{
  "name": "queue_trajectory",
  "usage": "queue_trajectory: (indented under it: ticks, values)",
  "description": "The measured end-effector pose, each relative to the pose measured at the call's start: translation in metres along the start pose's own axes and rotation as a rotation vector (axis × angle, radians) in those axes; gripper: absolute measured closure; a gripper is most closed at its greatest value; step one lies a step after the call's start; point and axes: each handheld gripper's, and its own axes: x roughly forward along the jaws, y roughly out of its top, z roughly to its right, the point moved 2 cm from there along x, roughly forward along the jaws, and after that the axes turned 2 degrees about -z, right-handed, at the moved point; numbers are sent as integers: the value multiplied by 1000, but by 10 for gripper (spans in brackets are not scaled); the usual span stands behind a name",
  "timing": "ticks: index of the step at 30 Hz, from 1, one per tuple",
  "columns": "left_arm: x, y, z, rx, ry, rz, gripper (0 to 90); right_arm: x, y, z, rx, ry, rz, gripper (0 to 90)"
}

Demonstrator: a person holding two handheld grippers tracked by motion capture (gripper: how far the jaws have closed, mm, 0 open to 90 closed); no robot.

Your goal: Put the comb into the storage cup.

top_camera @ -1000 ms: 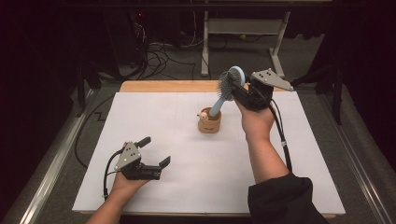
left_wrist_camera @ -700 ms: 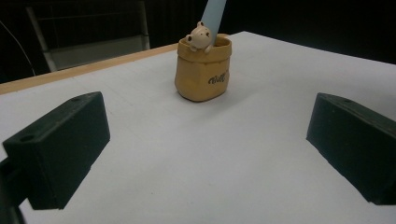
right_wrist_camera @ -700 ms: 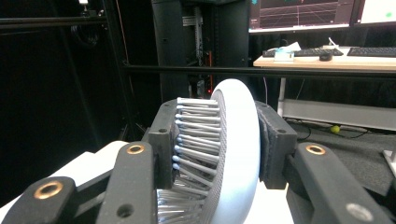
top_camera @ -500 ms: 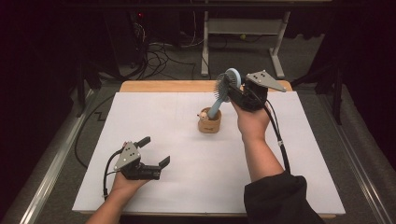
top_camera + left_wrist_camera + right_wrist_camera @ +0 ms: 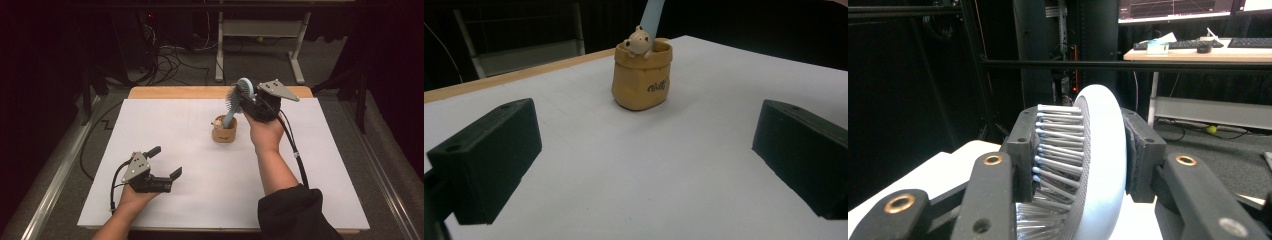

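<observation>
A small tan pot (image 5: 224, 132) with a little animal figure on its rim stands near the middle of the white mat; it also appears ahead in the left gripper view as the pot (image 5: 640, 81). A light blue hairbrush (image 5: 235, 102) leans with its handle down in the pot. My right gripper (image 5: 246, 96) is shut on the brush's head; the brush head (image 5: 1088, 170) sits squeezed between the two pads, bristles toward the left pad. My left gripper (image 5: 165, 162) rests on the mat at the front left, open, with nothing between its fingers (image 5: 494, 150).
The white mat (image 5: 175, 125) covers a wooden table whose far edge (image 5: 200, 92) shows. Beyond it are a white desk frame (image 5: 260, 40) and cables on the floor. A metal rail (image 5: 55, 190) runs along the left side.
The right hand with the brush has shifted only slightly; the brush handle stays in the pot. The left gripper has not moved.
</observation>
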Motion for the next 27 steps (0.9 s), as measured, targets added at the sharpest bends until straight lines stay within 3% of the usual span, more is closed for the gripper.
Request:
queue_trajectory:
  ticks: [27]
  values:
    - [0, 1, 0, -3, 0, 10, 0, 15, -18, -7, -1, 3, -33, 581]
